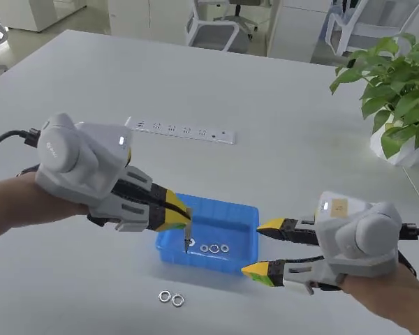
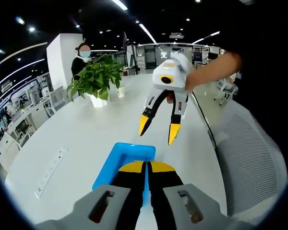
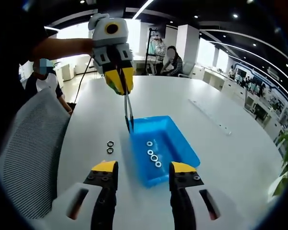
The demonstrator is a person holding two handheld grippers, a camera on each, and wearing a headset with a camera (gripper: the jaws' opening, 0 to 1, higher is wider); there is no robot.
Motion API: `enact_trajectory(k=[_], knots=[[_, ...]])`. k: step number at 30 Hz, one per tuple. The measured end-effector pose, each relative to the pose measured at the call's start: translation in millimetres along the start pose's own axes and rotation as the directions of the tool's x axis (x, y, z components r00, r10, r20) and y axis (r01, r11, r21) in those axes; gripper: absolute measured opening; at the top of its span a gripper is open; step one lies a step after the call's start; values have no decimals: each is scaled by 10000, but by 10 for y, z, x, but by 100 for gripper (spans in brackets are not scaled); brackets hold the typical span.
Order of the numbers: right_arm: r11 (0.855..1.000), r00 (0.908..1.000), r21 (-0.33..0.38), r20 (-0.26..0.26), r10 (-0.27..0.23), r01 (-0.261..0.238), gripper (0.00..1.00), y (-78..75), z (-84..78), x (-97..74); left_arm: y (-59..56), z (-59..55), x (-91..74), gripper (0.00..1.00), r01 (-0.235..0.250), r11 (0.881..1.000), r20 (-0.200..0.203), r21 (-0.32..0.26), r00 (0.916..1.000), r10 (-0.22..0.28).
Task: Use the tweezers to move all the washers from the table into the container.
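- left claw (image 1: 184,213) clamped on tweezers (image 1: 187,236), tips pointing down over container (image 1: 246,218)
- two washers (image 1: 171,298) on bench (image 1: 91,293) just person-side of it, nearer than right claw (image 1: 255,247), which gaped empty

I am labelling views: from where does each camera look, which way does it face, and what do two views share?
Head view: on the person's head, looking down at the container; both forearms and grippers show, the left gripper holding tweezers.
Left gripper view: on the left gripper, looking along its shut jaws over the container toward the open right gripper.
Right gripper view: on the right gripper, looking between its open jaws at the container and the left gripper.
Shared: both gripper views face each other across the container.
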State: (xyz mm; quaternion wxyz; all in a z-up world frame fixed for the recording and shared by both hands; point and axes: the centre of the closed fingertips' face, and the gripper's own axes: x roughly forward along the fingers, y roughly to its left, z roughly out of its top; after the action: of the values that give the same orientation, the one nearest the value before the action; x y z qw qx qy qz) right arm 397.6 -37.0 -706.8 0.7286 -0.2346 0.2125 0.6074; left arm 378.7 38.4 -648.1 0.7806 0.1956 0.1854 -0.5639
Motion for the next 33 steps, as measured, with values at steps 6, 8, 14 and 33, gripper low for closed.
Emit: enact_trajectory(k=[6, 8, 14, 33], knots=[[9998, 9999, 138, 45, -144, 144, 49, 61, -9, -46, -99, 10, -11, 5, 119, 9999, 80, 55, 9999, -119], [9997, 9998, 159, 35, -175, 174, 50, 79, -25, -53, -129, -1, -14, 5, 136, 9999, 91, 90, 9999, -136], [9994, 9997, 267, 102, -228, 225, 54, 133, -48, -67, -196, -49, -20, 5, 139, 9999, 111, 81, 9998, -140], [9982, 9993, 481, 134, -363, 356, 71, 229, -121, -80, -388, -223, 68, 6, 513, 9987, 0, -72, 9987, -513]])
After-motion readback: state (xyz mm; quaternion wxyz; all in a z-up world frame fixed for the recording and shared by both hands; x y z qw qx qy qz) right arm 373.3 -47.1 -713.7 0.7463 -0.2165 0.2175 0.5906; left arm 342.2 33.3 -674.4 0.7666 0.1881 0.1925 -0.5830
